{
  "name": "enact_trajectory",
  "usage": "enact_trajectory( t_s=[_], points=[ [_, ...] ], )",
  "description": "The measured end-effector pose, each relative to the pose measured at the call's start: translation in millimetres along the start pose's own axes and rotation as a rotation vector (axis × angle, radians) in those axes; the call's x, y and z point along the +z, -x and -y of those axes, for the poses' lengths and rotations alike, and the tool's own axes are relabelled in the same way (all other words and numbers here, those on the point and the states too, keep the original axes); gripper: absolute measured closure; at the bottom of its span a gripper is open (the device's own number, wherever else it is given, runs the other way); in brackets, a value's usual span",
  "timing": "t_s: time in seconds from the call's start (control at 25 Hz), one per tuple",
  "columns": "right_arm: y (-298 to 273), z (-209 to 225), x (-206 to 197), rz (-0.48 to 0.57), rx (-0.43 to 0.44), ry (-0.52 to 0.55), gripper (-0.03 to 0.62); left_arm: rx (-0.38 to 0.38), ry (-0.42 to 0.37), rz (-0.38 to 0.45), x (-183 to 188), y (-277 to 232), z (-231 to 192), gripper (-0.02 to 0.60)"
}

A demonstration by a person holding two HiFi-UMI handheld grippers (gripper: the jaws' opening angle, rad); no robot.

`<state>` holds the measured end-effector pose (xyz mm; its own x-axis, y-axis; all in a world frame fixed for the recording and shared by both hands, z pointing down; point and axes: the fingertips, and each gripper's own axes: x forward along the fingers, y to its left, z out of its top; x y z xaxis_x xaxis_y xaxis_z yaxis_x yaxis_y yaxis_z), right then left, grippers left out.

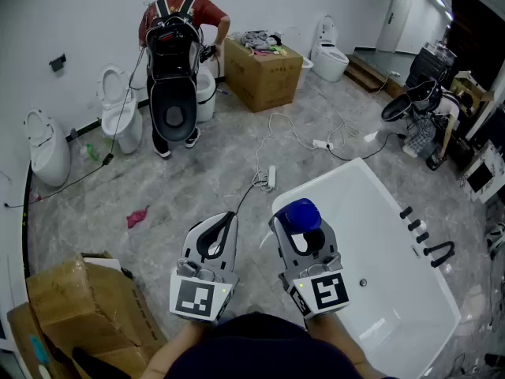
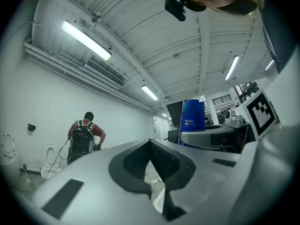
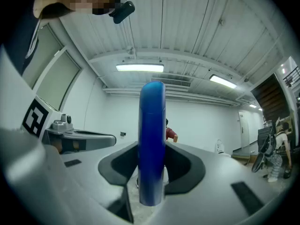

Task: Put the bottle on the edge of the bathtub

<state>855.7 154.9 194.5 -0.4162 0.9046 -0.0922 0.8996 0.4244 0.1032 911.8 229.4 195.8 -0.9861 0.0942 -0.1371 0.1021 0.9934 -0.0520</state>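
a: nearest first. what are the two tongs doing?

b: the left tongs (image 1: 229, 218) are pressed together at the tips with nothing in them. the right tongs (image 1: 302, 229) are pinching the blue bottle (image 1: 299, 213), one jaw on each side of its body.

a: so where is the bottle, and how does it lie?

b: it's in the right tongs, off the floor, with its long axis upright. from above you mostly see the cap end, and in the right gripper view it stands up straight between the jaws.

a: and the edge it has to reach?

b: the bathtub (image 1: 331, 174) is on the right. its near left corner sits just under and beside the bottle, and the rim runs on ahead and to the right. i'd judge the move is a short one, forward and down, keeping the bottle upright. the right hand is the nearer one and already holds it, and the left is over bare floor.

a: counts?

b: one bottle, one bathtub, two tongs. on the tub's far right rim there's a set of dark tap fittings (image 1: 430, 247). out on the floor are one pink rag (image 1: 138, 215) and a power strip (image 1: 271, 176) with cables. there are two cardboard boxes, the near box (image 1: 79, 298) at the left and the far box (image 1: 260, 73). i count three white toilets plainly, two along the left wall (image 1: 43, 144) (image 1: 120, 109) and one far off (image 1: 330, 50).

a: anyone else?

b: one person with a backpack (image 1: 175, 46), well away at the far wall.
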Motion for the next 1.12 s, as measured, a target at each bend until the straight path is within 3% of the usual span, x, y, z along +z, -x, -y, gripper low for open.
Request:
enact_trajectory(
  t_s=[0.64,0.92,1.12],
  points=[
    [12.1,60.0,-26.3,-0.001,0.007,-0.027,0.424,0.023,-0.033,-0.025,-21.6,-40.9,39.9,0.560],
    [-8.7,82.8,-40.8,-0.024,-0.012,-0.042,0.425,0.043,-0.020,-0.091,-39.2,-66.5,17.3,0.560],
    [-45.6,105.9,-54.7,-0.040,-0.044,-0.054,0.425,0.011,-0.012,-0.085,-53.6,-106.0,-6.3,0.560]
  ],
)
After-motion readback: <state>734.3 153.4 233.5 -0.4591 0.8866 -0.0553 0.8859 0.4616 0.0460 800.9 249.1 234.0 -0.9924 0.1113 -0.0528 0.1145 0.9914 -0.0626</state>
